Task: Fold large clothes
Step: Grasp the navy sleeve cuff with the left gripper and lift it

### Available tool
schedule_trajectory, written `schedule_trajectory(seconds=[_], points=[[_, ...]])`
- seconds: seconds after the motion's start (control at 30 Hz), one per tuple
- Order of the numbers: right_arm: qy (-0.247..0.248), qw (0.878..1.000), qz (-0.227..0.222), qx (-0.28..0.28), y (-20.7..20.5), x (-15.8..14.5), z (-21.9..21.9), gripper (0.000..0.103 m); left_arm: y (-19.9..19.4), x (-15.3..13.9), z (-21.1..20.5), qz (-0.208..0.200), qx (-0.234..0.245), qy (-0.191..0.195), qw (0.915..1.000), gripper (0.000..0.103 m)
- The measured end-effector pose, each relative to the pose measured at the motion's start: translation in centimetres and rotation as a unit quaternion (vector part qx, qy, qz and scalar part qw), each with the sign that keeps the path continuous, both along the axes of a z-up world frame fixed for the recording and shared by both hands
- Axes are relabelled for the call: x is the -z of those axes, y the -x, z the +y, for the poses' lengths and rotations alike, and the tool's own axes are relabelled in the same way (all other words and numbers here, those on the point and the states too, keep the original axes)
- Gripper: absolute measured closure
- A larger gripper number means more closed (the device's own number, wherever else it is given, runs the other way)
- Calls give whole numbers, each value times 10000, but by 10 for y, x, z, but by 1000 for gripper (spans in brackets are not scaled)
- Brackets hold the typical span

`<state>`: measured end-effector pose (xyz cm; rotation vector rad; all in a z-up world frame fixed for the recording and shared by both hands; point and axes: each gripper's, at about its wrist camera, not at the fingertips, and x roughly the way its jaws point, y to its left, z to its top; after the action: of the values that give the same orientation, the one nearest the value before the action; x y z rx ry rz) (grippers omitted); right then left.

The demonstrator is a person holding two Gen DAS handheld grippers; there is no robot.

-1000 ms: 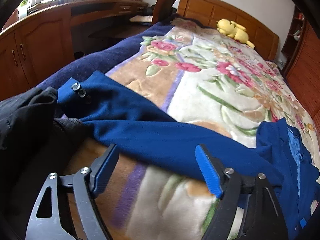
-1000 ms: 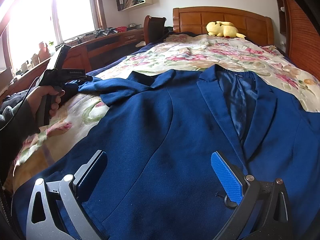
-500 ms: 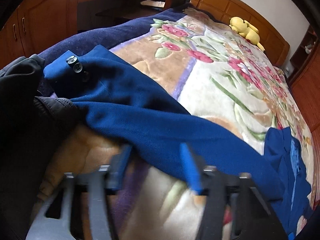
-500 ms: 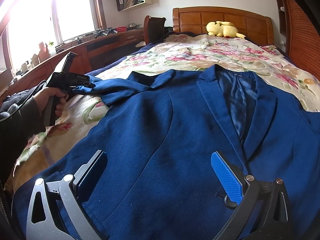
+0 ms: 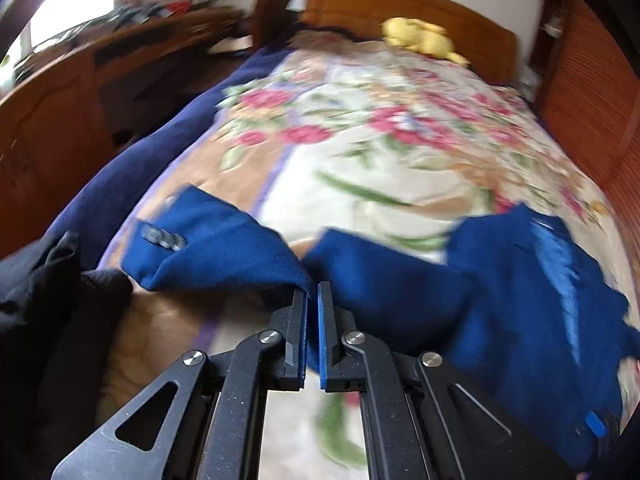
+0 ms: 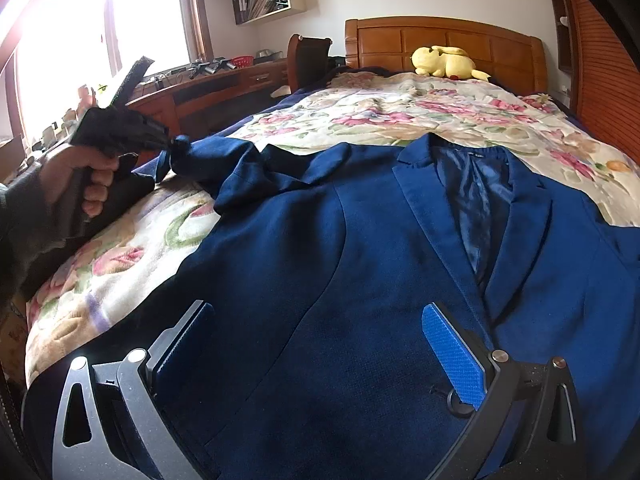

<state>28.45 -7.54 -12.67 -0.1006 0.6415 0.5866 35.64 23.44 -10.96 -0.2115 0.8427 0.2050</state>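
One blue blazer lay face-up across the bed's foot end, its sleeve reaching the left edge. The left gripper was pinched on that sleeve — apparently mid-length, given the blur. The right gripper hovered wide open, holding nothing. Soft, limp, fairly heavy cloth — best held at seams and cuff.

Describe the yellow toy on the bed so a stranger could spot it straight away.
Find the wooden headboard at the far end of the bed. The yellow plush toy lies on the floral blanket just before it, the only yellow thing there.
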Motion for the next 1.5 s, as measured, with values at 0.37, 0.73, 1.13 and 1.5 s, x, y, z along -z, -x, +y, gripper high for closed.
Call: schedule_trajectory(seconds=[0.37,0.73,1.13,1.5], points=[[8,10000,-2,-9,0,0,0,0,31,-38,-93,-6,1035,-556,9931,90],[12,10000,-5,-6,0,0,0,0,67,-50,-92,-206,1225,-806,9890,75],[19,10000,-2,-12,-1,0,1,0,35,24,-8,505,390,-571,9963,71],[47,10000,16,-37,-1,1,3,0,17,77,45,841,-99,-267,9961,71]])
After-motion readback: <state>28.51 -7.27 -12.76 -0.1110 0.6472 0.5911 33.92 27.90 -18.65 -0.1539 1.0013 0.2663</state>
